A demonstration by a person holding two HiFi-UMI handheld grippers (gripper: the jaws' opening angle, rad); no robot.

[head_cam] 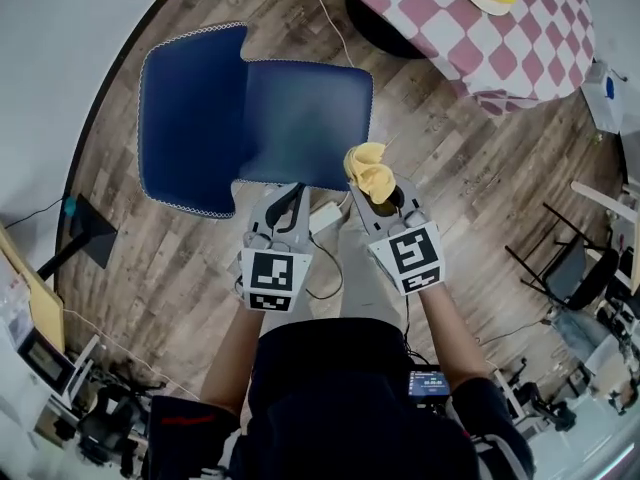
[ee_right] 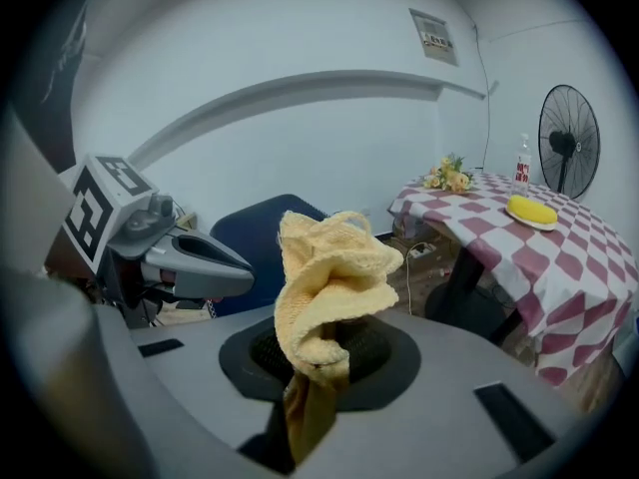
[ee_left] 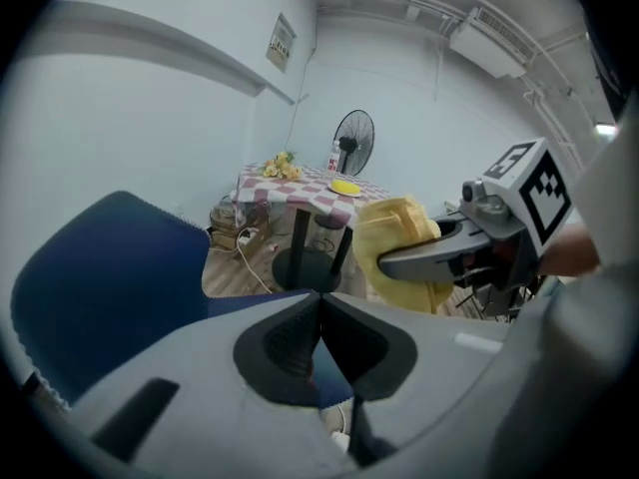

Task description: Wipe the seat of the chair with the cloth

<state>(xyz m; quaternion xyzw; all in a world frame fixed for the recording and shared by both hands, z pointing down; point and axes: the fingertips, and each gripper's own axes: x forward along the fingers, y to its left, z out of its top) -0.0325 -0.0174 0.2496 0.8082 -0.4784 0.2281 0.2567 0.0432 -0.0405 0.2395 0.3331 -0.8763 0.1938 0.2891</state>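
The right hand-held gripper (head_cam: 383,203) pinches the yellow cloth (head_cam: 368,169), which stands bunched above its jaws by the near right corner of the blue chair seat (head_cam: 300,118), at the centre of the head view. The left hand-held gripper (head_cam: 283,200) is pressed together on nothing, near the seat's front edge. To wipe well, the bunch probably has to come down until it presses on the seat. Broad overlapping strokes under steady pressure should follow, with the empty gripper kept clear.

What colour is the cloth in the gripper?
Yellow. The cloth shows best in the right gripper view, bunched between the right gripper jaws.
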